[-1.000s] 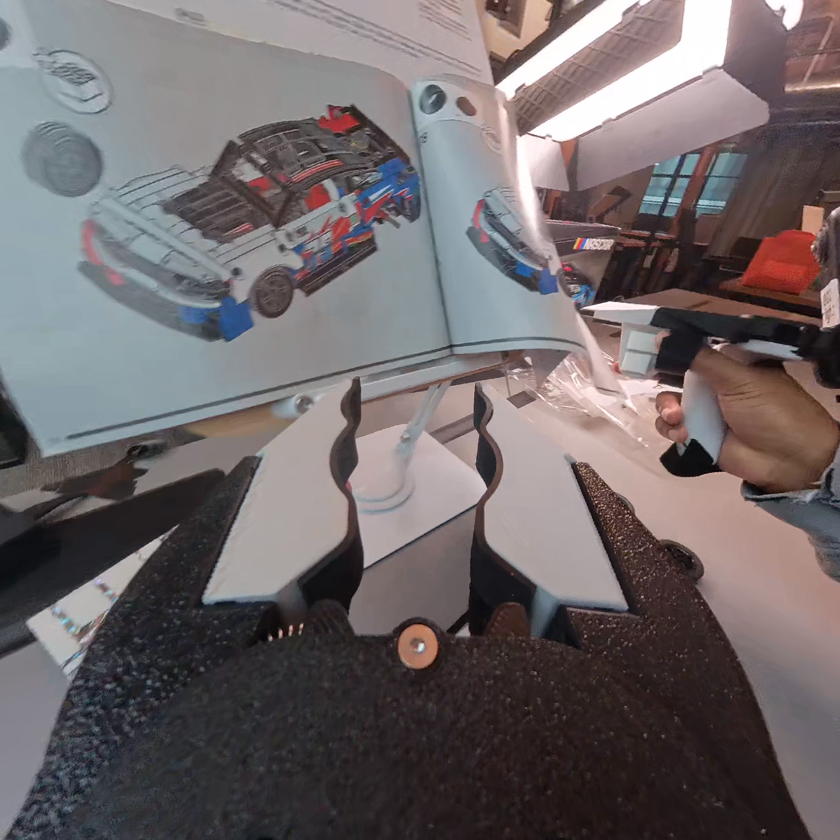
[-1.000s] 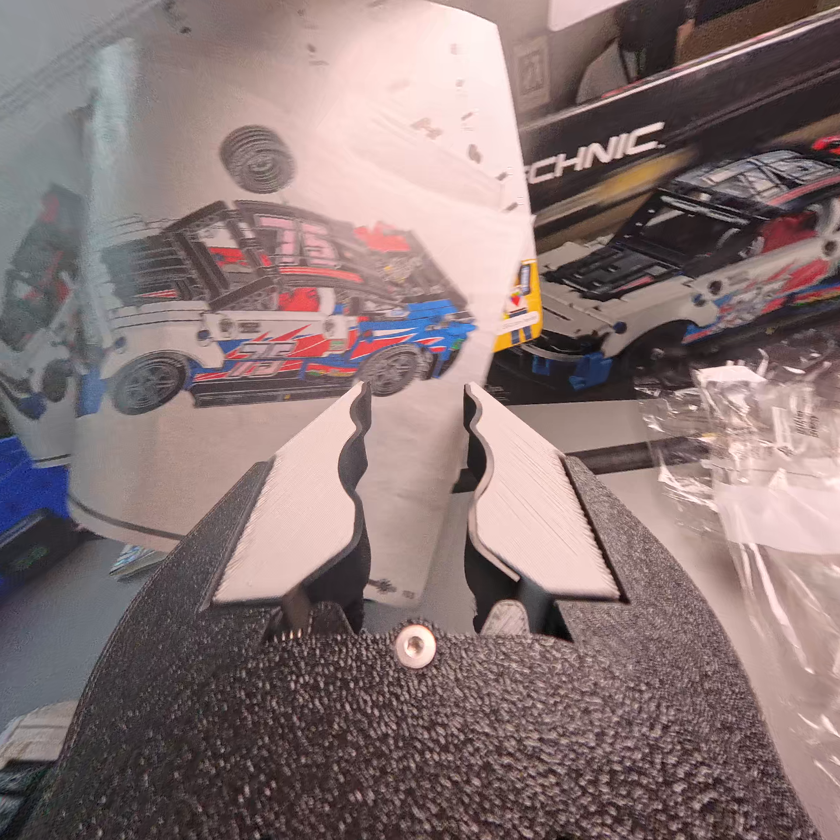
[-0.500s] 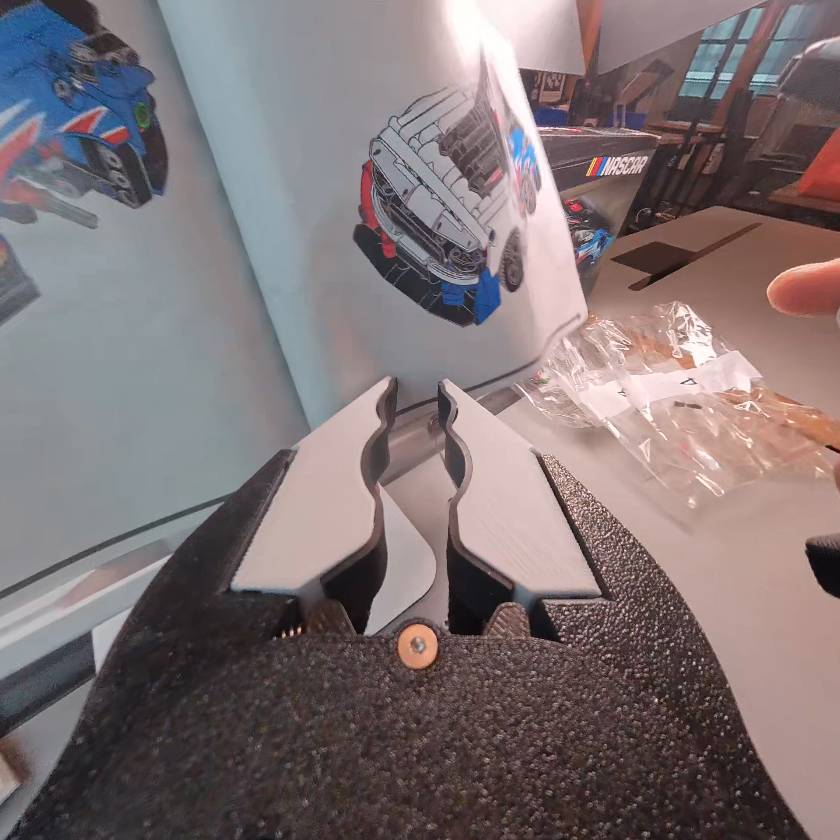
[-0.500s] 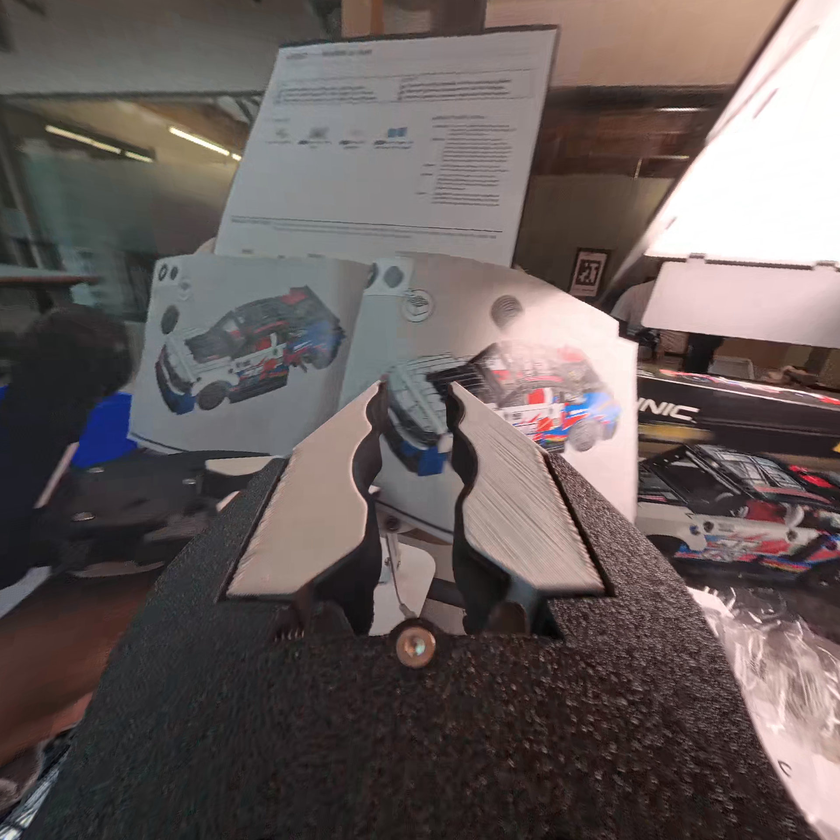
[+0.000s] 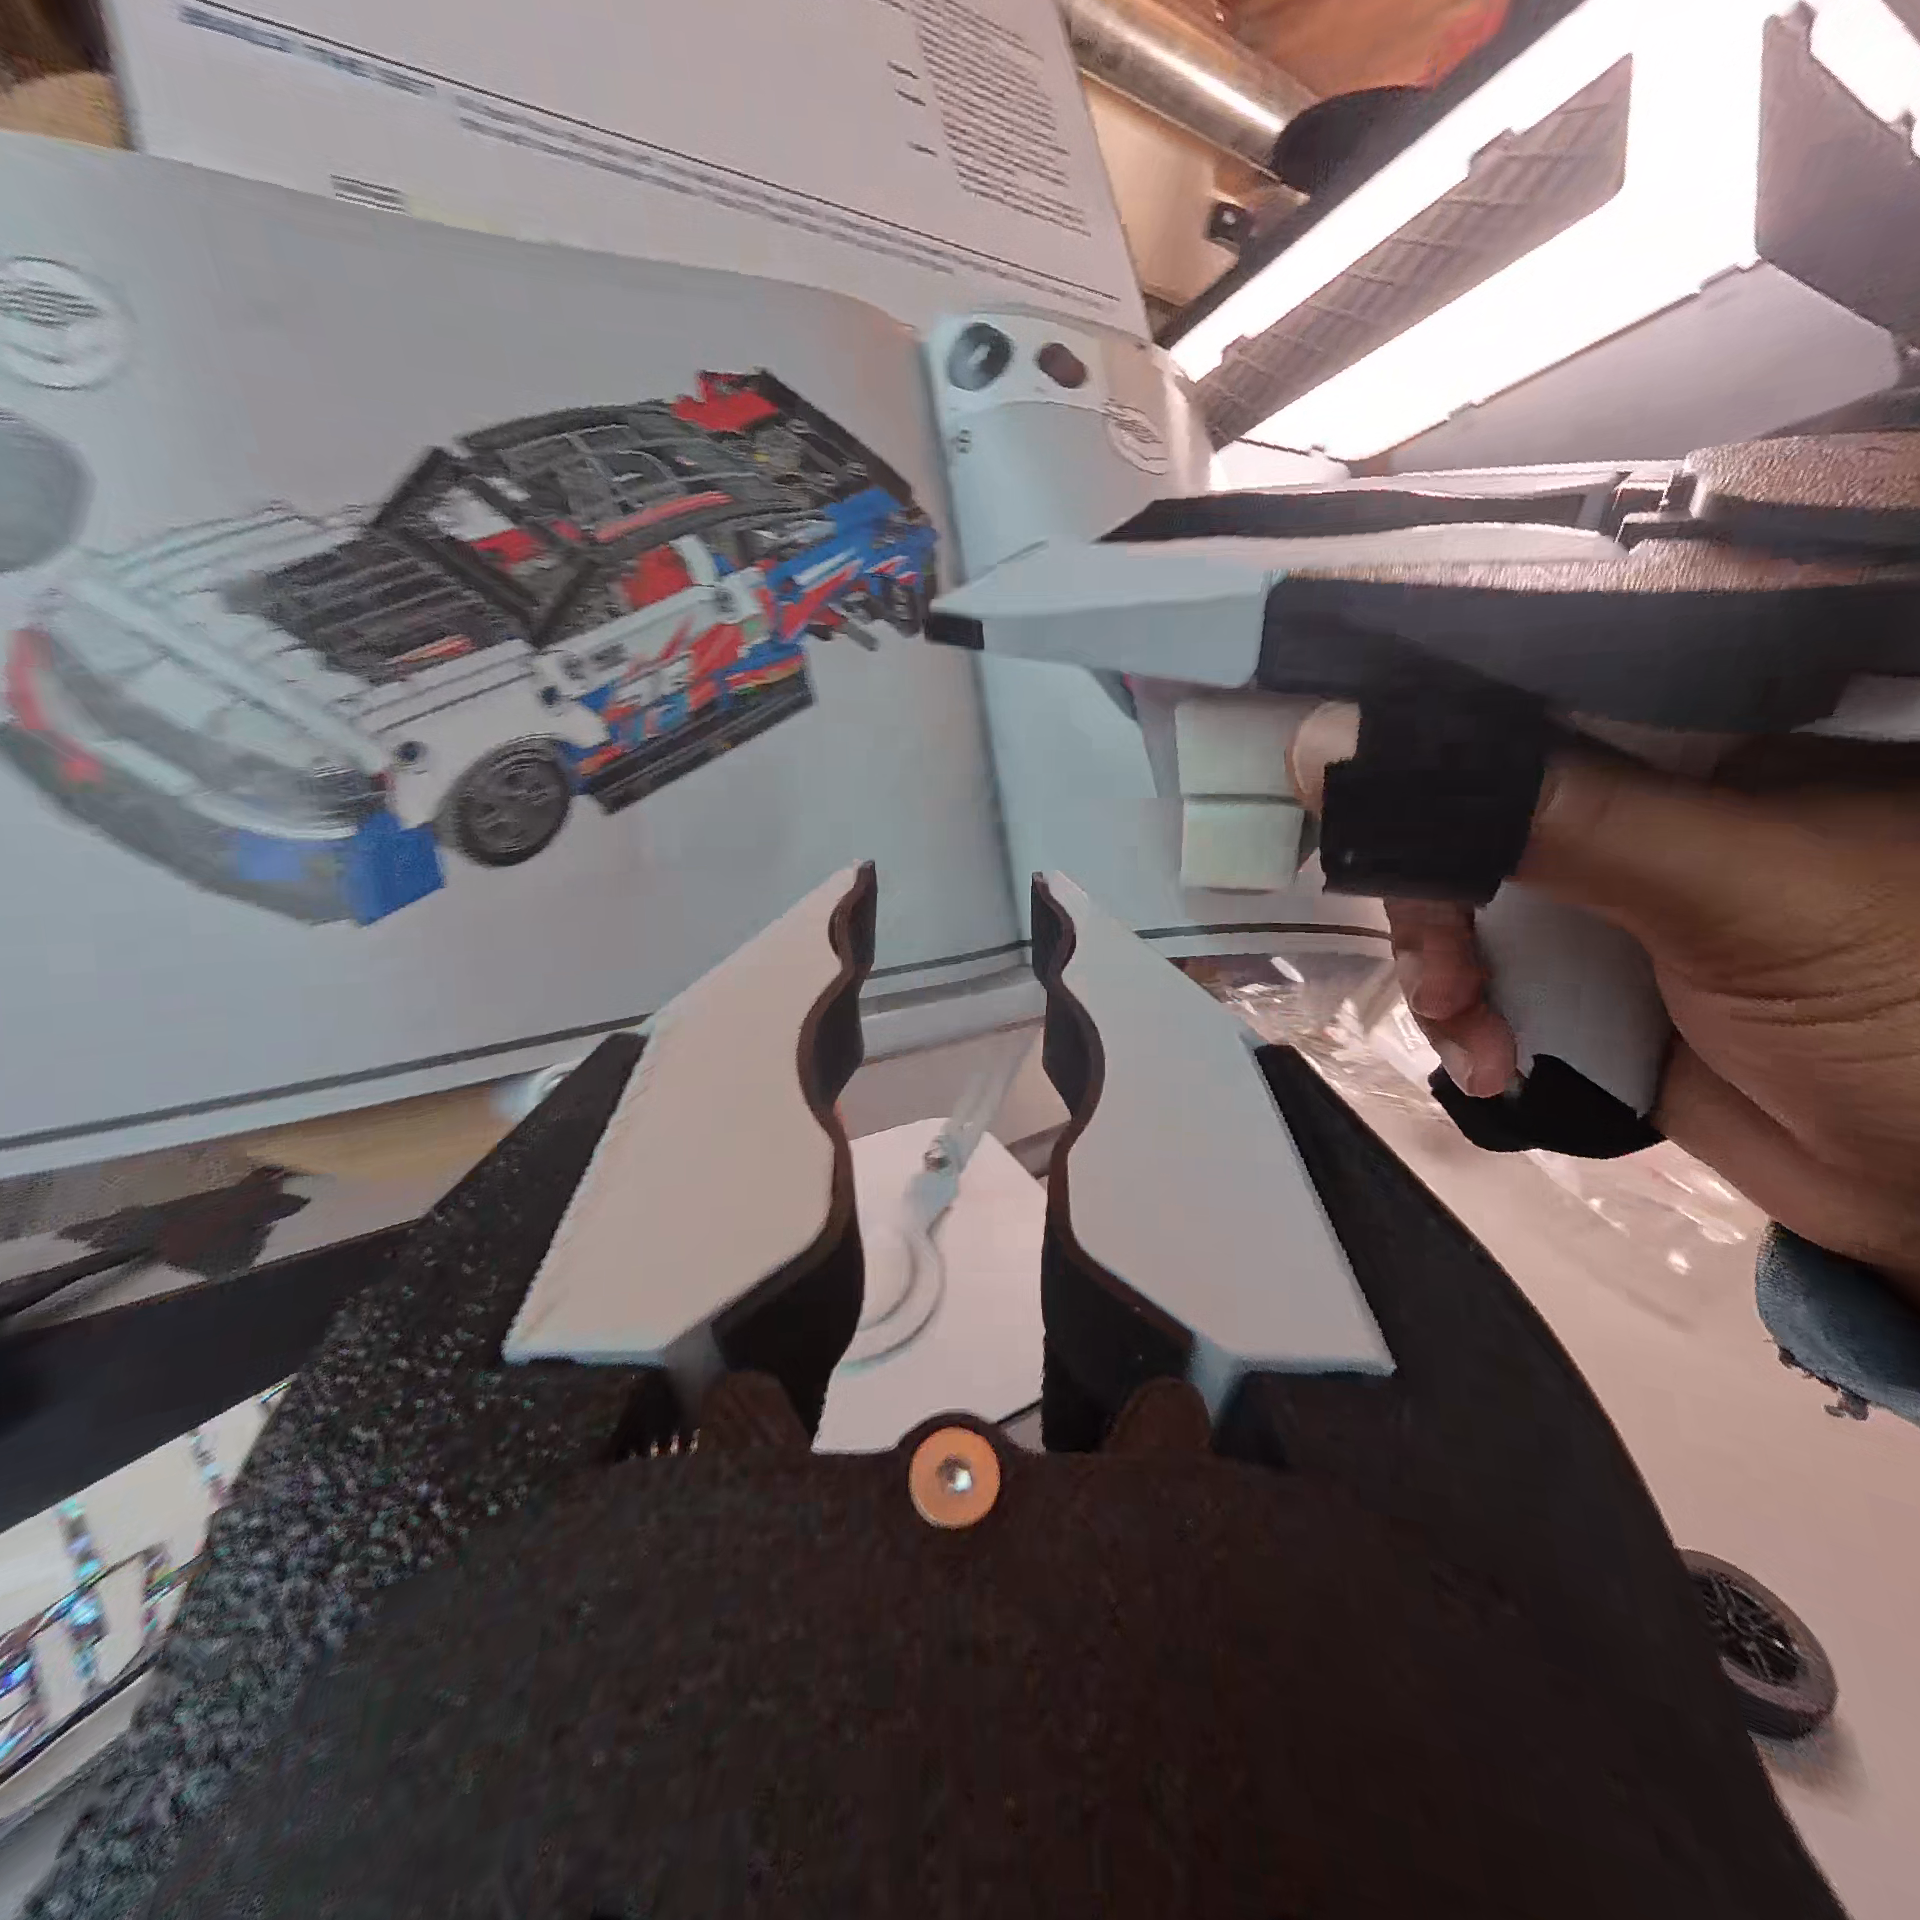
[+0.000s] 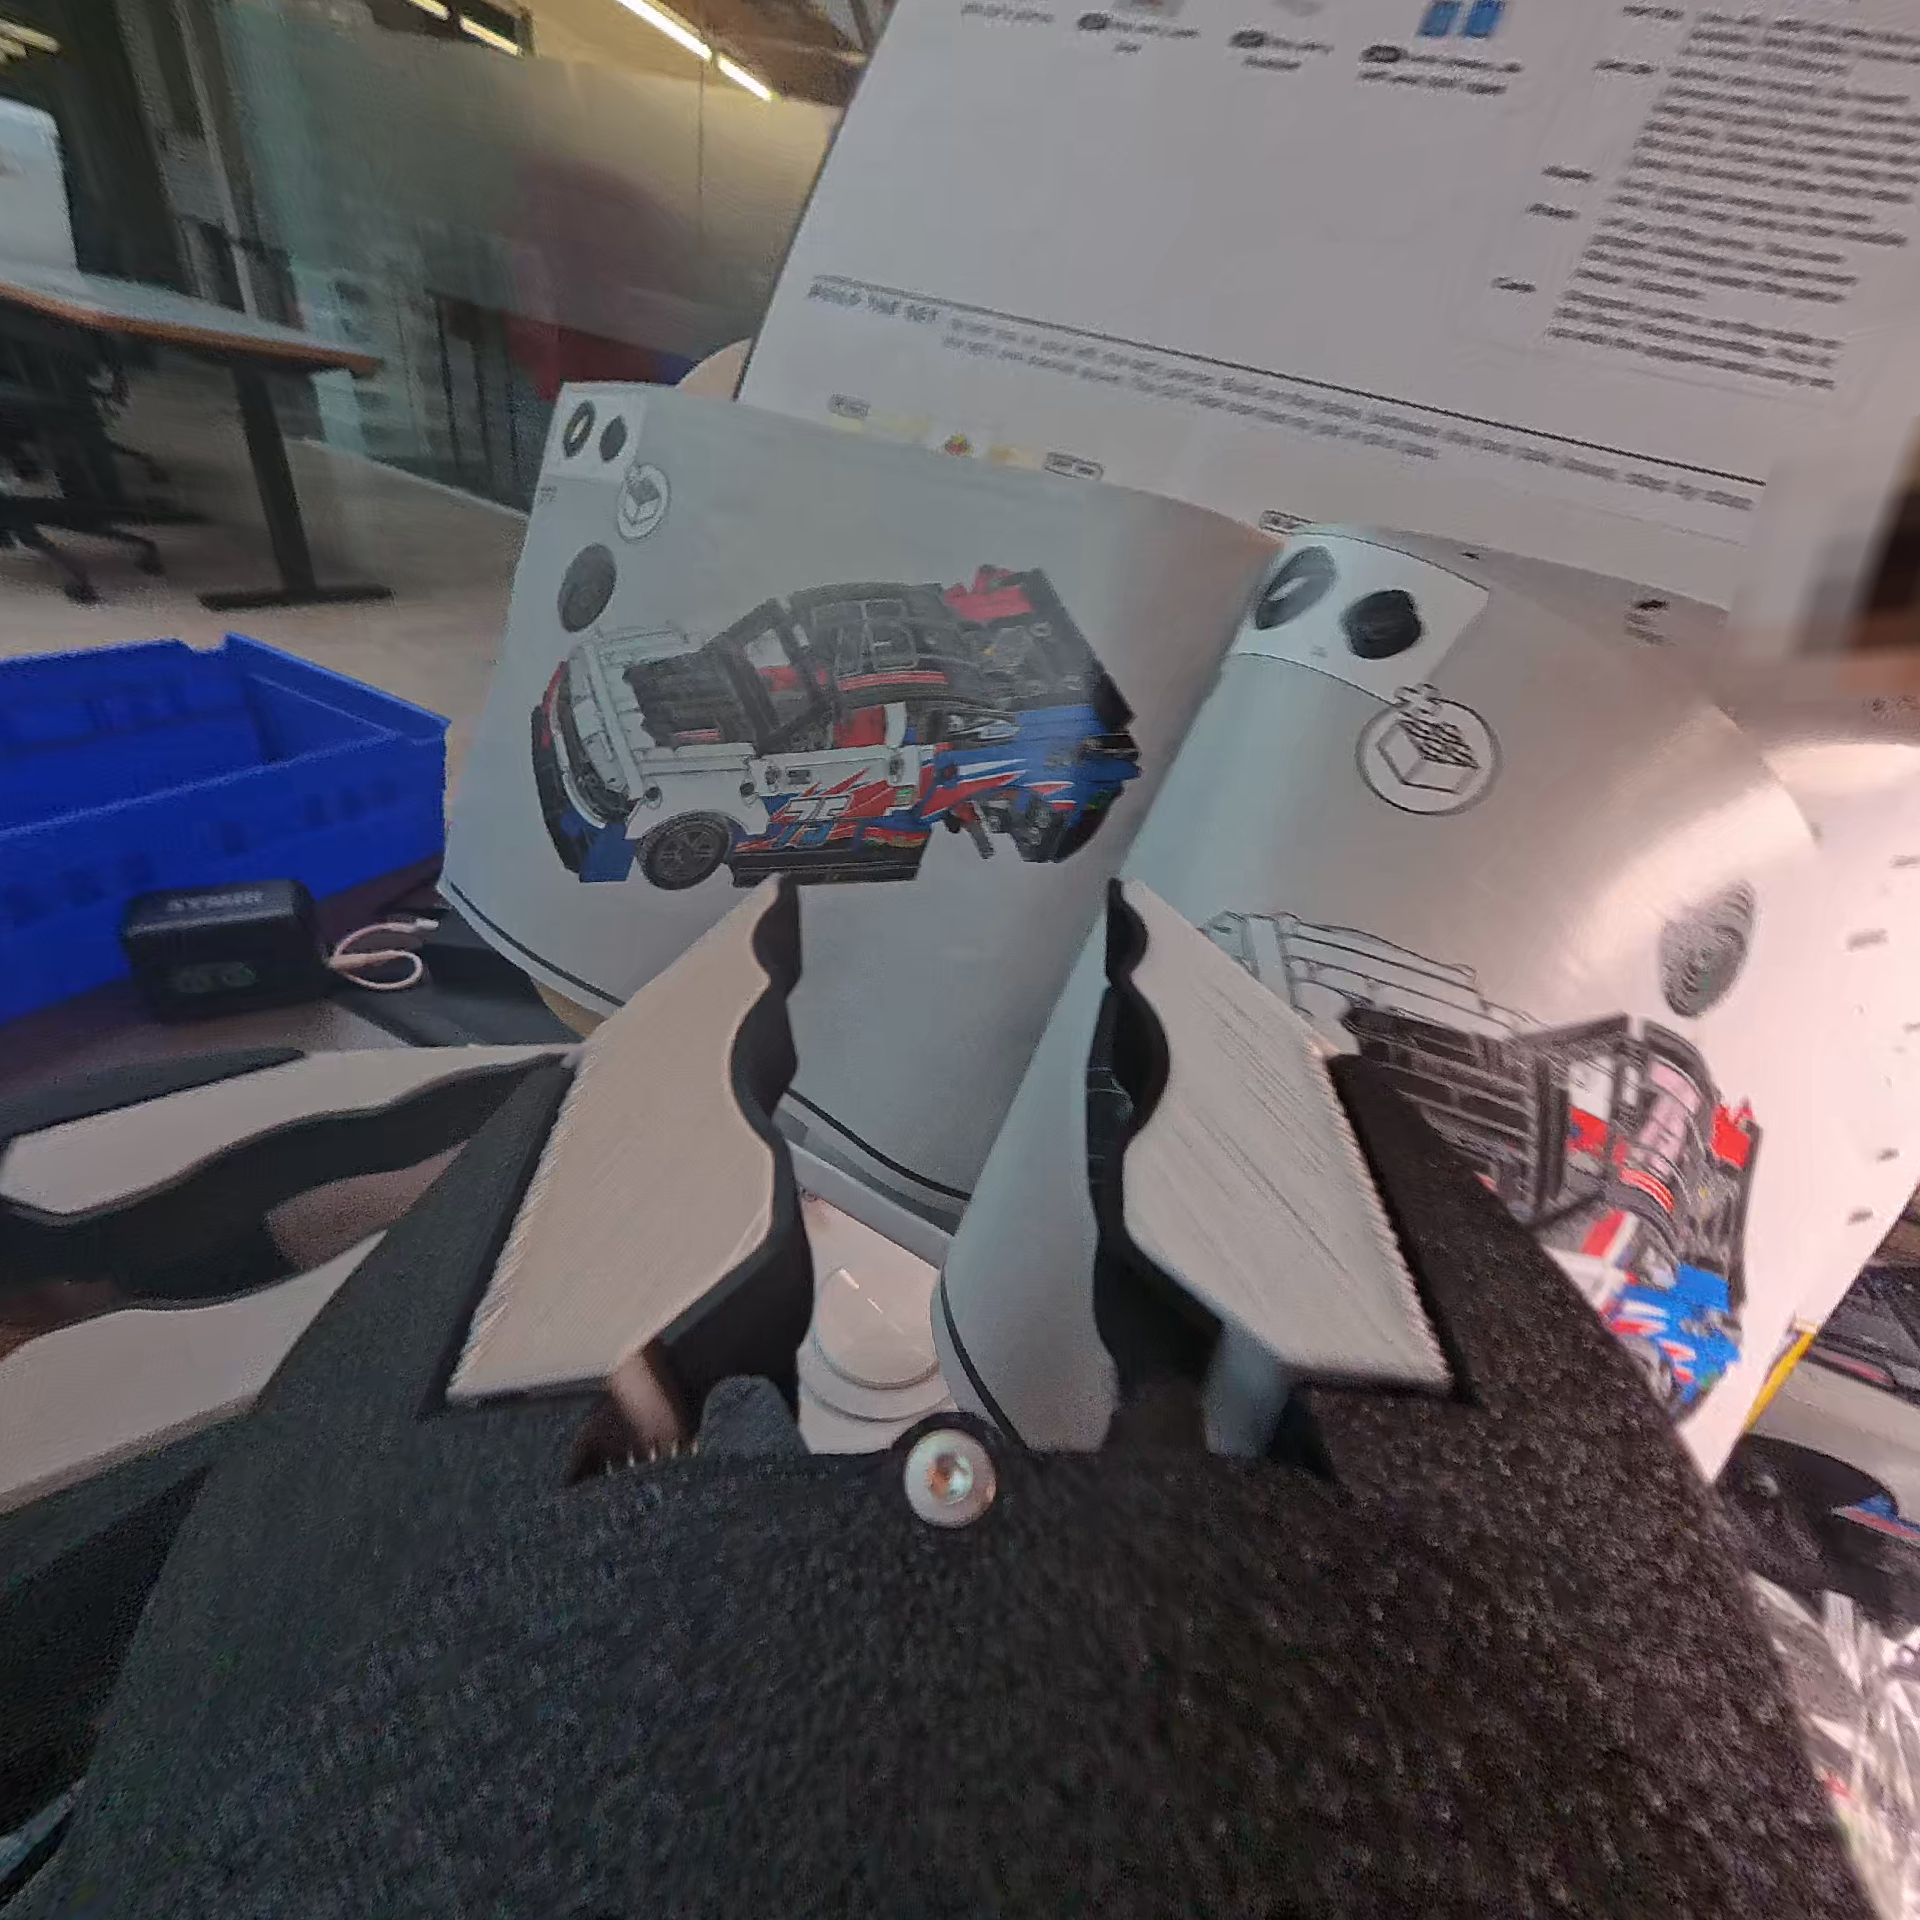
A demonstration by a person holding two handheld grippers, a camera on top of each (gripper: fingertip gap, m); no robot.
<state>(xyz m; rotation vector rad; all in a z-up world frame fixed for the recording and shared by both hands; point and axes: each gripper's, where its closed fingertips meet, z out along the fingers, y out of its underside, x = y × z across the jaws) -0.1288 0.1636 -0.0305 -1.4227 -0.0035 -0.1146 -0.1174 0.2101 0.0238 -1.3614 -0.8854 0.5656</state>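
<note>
- Spanning the view: pale bench (image 5: 1558,1351), strip lights overhead, another desk far left in right view.
- Open booklet (image 6: 852,727) propped upright on stand; printed sheet (image 6: 1299,208) behind.
- Left claw (image 5: 954,904) released, empty, below booklet's lower edge.
- Right claw (image 6: 945,904) parted; curled right page between fingers, grip unclear.
- Blue bin (image 6: 208,769) left; contents not visible.

We see a pale table (image 5: 1621,1455); beside the booklet stand's white base (image 5: 935,1299) lie clear plastic bags (image 5: 1340,1029) and a small black wheel (image 5: 1766,1662).
</note>
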